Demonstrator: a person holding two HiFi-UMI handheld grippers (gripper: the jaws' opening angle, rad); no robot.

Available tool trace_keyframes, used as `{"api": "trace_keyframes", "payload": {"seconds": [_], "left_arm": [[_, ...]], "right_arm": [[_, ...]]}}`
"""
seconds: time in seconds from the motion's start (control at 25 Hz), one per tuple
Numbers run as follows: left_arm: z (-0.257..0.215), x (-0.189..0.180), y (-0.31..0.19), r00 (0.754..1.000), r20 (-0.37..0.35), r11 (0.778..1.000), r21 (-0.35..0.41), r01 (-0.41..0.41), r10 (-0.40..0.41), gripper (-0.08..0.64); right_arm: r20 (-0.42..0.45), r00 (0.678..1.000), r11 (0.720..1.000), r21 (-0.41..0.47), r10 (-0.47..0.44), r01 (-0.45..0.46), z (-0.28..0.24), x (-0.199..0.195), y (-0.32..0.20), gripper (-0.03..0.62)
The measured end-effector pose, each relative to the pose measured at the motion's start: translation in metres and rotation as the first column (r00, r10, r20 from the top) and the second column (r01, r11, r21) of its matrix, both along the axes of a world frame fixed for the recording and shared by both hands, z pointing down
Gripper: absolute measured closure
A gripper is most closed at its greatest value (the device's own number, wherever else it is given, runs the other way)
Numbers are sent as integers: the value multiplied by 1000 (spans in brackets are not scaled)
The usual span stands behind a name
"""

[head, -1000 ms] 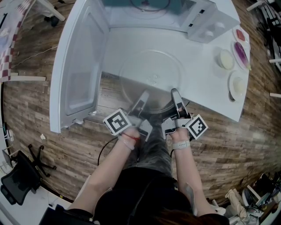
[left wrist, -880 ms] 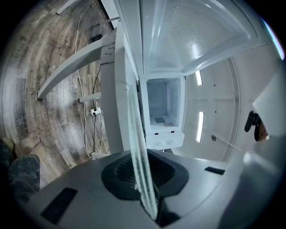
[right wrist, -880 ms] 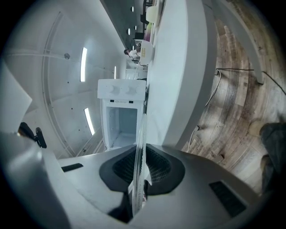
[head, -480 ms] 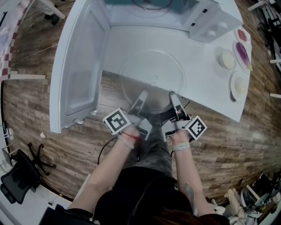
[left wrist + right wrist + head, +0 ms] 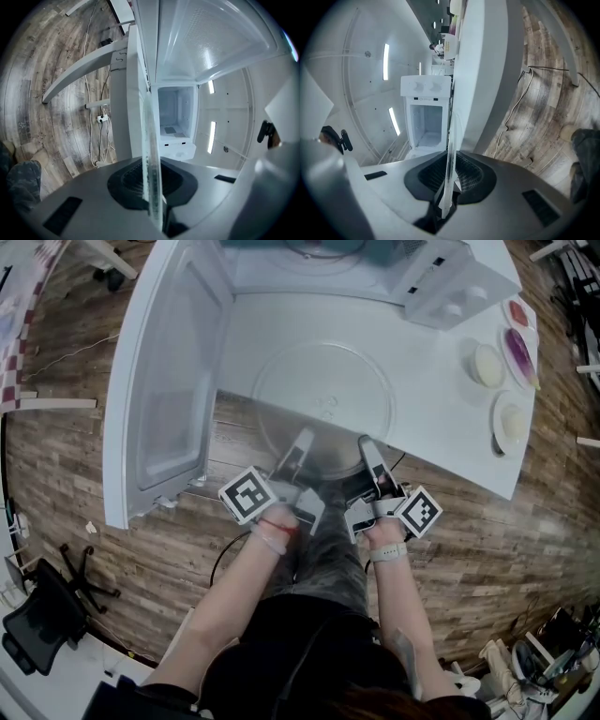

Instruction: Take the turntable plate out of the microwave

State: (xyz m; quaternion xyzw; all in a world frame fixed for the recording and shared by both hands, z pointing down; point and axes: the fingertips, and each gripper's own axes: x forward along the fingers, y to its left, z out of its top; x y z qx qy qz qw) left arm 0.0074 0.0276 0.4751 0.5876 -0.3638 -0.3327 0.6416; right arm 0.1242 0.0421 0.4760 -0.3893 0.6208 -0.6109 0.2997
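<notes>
Glass turntable plate (image 5: 323,399) is held flat and level over the white table (image 5: 441,418), outside the microwave (image 5: 319,254) and in front of its cavity, with the near rim overhanging the table's front edge. Whether it rests on the tabletop cannot be told. The microwave door (image 5: 173,381) is swung wide to the left. Both forearms are stretched forward side by side from the body, wrists straight, and the grippers are pointed about level at the plate's near rim. The left gripper (image 5: 300,448) is clamped on the rim left of centre, and the right gripper (image 5: 367,451) on the rim right of centre; in each gripper view the glass edge is pinched between the dark pads. Three small dishes (image 5: 509,421) are set on the table's right end, well apart from the plate.
</notes>
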Motion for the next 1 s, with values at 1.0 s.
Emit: {"api": "trace_keyframes", "payload": {"seconds": [1.0], "left_arm": [[1,2,-16,1000,-17,1000,-5,22,-22,528]], "right_arm": [[2,1000,1000,7,-26,26,-9,-4,5,476]]}}
